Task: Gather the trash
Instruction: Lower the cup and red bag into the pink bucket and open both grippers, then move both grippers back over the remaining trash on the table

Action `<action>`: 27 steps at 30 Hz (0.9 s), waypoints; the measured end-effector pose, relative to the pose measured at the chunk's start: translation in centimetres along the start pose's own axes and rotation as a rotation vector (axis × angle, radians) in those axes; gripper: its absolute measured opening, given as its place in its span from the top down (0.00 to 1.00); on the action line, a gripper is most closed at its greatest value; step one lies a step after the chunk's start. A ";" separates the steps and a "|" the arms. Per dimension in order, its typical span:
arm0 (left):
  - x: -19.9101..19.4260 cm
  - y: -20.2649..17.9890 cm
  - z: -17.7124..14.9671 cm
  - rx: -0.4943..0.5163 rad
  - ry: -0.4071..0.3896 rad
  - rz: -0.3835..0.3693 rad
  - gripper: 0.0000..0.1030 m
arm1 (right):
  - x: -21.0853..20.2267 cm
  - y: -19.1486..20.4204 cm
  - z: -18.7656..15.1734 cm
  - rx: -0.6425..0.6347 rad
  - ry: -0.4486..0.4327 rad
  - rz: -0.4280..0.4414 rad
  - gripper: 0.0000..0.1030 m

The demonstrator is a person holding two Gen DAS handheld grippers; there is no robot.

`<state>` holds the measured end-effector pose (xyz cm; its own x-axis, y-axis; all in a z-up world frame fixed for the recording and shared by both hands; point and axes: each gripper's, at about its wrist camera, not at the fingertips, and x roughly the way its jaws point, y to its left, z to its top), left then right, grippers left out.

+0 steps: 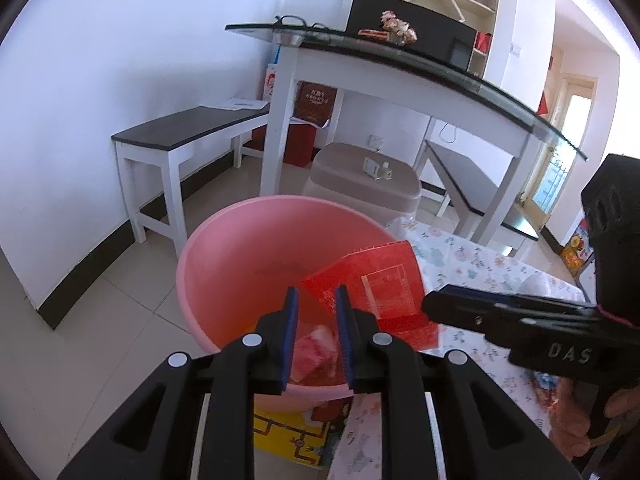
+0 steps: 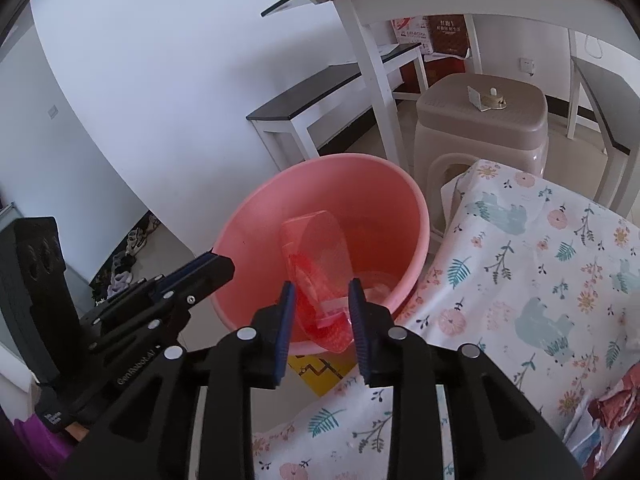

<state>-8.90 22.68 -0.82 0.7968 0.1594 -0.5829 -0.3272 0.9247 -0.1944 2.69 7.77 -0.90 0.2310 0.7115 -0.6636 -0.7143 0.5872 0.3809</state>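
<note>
A pink basin stands beside the floral cloth, below both grippers. Over its right side hangs a red see-through plastic wrapper, tilted. In the right wrist view this wrapper lies loosely between the fingers of my right gripper, whose jaws stand apart and do not press on it. The right gripper reaches in from the right, its tip at the wrapper's edge. My left gripper is open over the basin with nothing between its fingers, and it shows side-on at the basin's left rim. A crumpled pink scrap lies inside the basin.
A floral cloth covers the surface to the right, with crumpled red wrappers at its near right edge. A beige plastic stool, a white bench and a glass-topped white table stand behind. A yellow box lies under the basin.
</note>
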 end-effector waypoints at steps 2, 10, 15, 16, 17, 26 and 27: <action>-0.5 -0.4 0.1 0.010 -0.013 -0.009 0.82 | -0.5 -0.1 -0.2 0.002 -0.008 -0.001 0.73; -1.1 -1.2 0.3 0.021 -0.023 -0.020 0.81 | -1.4 -1.2 -0.9 0.031 -0.023 -0.024 0.73; -1.4 -1.7 0.2 0.025 -0.027 -0.041 0.81 | -2.8 -1.7 -1.6 0.030 -0.050 -0.045 0.73; -1.4 -1.7 0.2 0.027 -0.026 -0.047 0.81 | -3.1 -2.0 -1.8 0.031 -0.055 -0.056 0.73; -1.3 -2.0 0.1 0.030 -0.022 -0.058 0.81 | -3.5 -2.1 -2.0 0.032 -0.060 -0.064 0.73; -0.4 -5.9 -0.3 0.085 0.026 -0.162 0.73 | -8.9 -4.9 -5.9 0.063 -0.118 -0.192 0.73; -0.4 -6.6 -0.5 0.095 0.034 -0.178 0.73 | -10.1 -5.6 -6.7 0.075 -0.127 -0.219 0.73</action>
<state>-7.26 16.34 0.30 0.8199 -0.0197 -0.5722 -0.1317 0.9661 -0.2221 -0.08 -5.28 -0.68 0.4593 0.6047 -0.6507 -0.5884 0.7559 0.2871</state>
